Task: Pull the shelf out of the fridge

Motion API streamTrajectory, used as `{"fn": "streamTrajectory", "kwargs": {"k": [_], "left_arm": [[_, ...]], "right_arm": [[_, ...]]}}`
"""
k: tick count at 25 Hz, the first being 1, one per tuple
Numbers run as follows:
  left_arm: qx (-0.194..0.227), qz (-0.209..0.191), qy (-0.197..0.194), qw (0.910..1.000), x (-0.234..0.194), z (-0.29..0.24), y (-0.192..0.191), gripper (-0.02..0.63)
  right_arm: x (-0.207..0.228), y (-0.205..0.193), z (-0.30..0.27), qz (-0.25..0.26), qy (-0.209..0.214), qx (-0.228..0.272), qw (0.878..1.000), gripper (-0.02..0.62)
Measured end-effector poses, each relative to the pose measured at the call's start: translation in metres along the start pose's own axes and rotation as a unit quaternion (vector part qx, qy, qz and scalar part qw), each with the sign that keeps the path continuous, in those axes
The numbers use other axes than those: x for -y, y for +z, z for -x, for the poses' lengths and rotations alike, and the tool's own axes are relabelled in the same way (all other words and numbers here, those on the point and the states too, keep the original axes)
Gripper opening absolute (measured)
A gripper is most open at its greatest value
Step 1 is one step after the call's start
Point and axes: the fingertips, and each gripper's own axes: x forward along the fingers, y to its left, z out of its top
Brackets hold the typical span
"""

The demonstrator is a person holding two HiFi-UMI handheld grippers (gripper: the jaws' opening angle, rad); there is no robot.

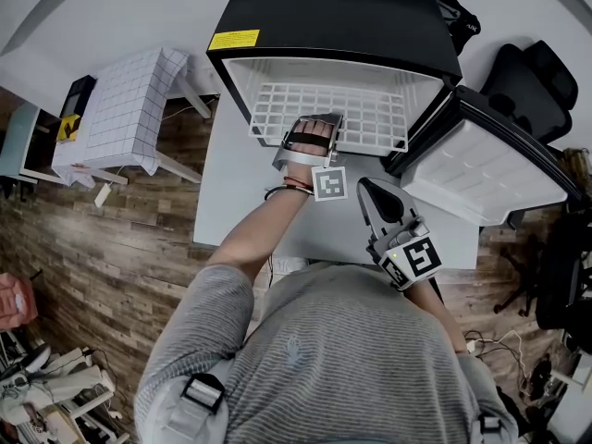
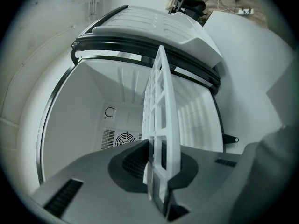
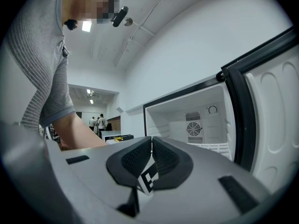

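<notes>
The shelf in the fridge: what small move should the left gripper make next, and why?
Probably draw the left gripper straight back toward the person. Its fingers are shut on the front edge of the shelf, the door stands open and out of the way, and the shelf's far end sits inside the fridge.

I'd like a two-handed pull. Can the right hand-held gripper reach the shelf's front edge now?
Probably yes: the right hand-held gripper faces the open fridge, and the shelf edge beside the left hand-held gripper is bare.
</notes>
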Motion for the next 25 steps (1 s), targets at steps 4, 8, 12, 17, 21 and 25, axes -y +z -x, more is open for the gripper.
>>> {"fn": "streamTrajectory", "kwargs": {"k": [4, 8, 12, 17, 21, 25], "left_arm": [[0.008, 0.016, -0.012, 0.9998, 0.005, 0.002, 0.003, 0.038], [-0.004, -0.002, -0.002, 1.0, 0.001, 0.003, -0.001, 0.038], [-0.009, -0.004, 0.001, 0.9999, -0.001, 0.003, -0.002, 0.038], [-0.003, 0.012, -0.007, 0.9999, 0.004, 0.01, 0.0, 0.038], [-0.005, 0.008, -0.008, 0.9999, 0.005, 0.011, 0.0, 0.038], [-0.012, -0.001, -0.006, 0.9999, 0.004, 0.012, -0.002, 0.038]], "right_arm": [[0.0, 0.001, 0.001, 0.0, -0.001, -0.002, 1.0, 0.014], [0.002, 0.001, 0.002, -0.001, -0.004, -0.001, 1.0, 0.014], [0.003, 0.002, 0.004, -0.002, -0.006, -0.001, 1.0, 0.014], [0.004, 0.004, 0.003, -0.003, -0.006, 0.0, 1.0, 0.014], [0.003, 0.004, 0.003, -0.003, -0.004, 0.001, 1.0, 0.014], [0.0, 0.003, 0.004, -0.002, 0.0, 0.0, 1.0, 0.014]]}}
